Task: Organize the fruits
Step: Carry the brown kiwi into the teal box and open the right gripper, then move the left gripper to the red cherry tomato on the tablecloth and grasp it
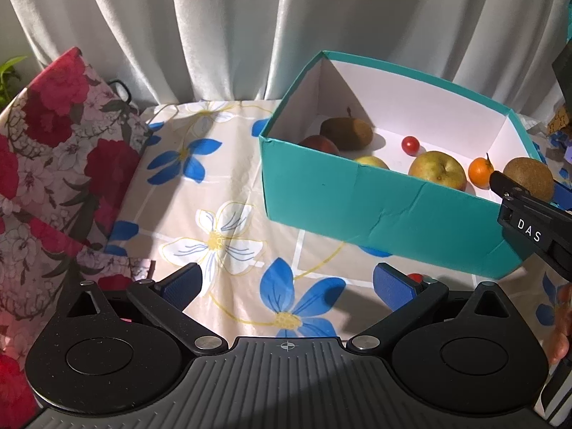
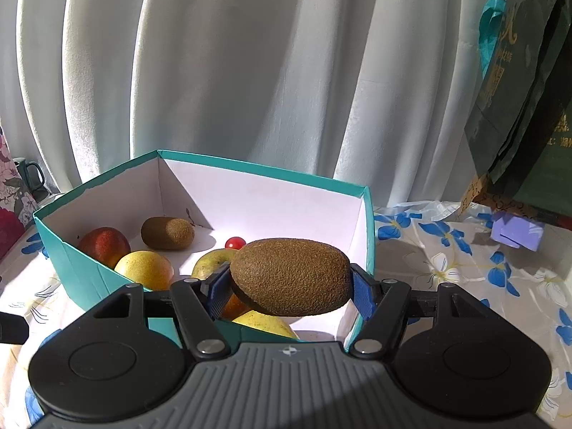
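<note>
the kiwi (image 2: 290, 277) sits crosswise between the blue pads (image 2: 361, 295) of the right tool (image 2: 289, 295), clamped at both ends and held above the near right part of the teal box (image 2: 89, 279), not touching the fruit below it. in the left wrist view the same kiwi (image 1: 528, 178) shows at the box's right end, with the right tool (image 1: 527, 196) reaching in from the right.

inside the box (image 1: 375, 211), a second kiwi (image 2: 167, 233) lies toward the far left corner, a red apple (image 2: 104, 245) just beside it against the left wall, and a yellow fruit (image 2: 144, 270) against the near wall. a cherry tomato (image 2: 235, 242) rests near the middle of the white floor, and a greenish-yellow apple (image 1: 437, 169) and a small orange (image 1: 481, 172) lie toward the right end.

the left tool (image 1: 286, 286) hovers over the surface (image 1: 228, 186) near the box's front side, its pads (image 1: 180, 286) wide apart with nothing between them. a small red fruit (image 1: 414, 277) peeks out behind its right pad, on the flowered cloth.

a floral cushion (image 1: 53, 164) lies at the surface's left edge, a dark paper bag (image 2: 522, 107) stands at the far right corner, and a white curtain (image 2: 250, 71) hangs behind.
</note>
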`<state>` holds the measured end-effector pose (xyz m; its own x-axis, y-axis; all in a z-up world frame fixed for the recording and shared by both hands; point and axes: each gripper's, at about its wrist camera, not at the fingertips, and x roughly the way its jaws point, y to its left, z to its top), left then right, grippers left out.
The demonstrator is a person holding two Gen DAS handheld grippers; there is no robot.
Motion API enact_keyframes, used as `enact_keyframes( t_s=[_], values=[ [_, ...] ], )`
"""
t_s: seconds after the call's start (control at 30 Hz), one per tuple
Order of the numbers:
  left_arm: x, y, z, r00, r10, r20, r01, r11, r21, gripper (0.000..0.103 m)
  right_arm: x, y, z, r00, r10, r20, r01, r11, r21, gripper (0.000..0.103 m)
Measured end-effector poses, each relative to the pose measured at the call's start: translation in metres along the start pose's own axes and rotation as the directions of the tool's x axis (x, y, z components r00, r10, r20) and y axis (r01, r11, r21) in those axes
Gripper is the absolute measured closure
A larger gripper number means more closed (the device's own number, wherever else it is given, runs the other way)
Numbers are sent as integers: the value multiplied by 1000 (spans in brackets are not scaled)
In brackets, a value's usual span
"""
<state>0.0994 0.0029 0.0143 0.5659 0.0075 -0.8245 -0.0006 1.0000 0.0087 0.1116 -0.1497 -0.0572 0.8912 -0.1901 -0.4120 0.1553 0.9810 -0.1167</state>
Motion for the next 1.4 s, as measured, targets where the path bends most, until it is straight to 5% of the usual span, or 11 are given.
enact_keyframes(
  t_s=[0.43, 0.77, 1.13, 1.4],
  values=[
    [6, -1, -1, 1000, -22, -14, 23, 1000, 15, 0, -7, -1, 5, 1000, -8, 18, 8, 1000, 7, 34],
    [9, -5, -6, 999, -46, -21, 46, 998, 40, 0, -81, -28, 0, 990, -35, 137, 20, 994, 107, 19],
    [15, -26, -31, 996, -84, -16, 86, 982, 166, 0, -137, -38, -47, 996, -64, 56, 51, 978, 203, 15],
    [12, -44, -39, 979, -201, 45, 187, 957, 220, 0, -149, -27, -61, 996, -75, 55, 63, 979, 193, 15]
  ],
)
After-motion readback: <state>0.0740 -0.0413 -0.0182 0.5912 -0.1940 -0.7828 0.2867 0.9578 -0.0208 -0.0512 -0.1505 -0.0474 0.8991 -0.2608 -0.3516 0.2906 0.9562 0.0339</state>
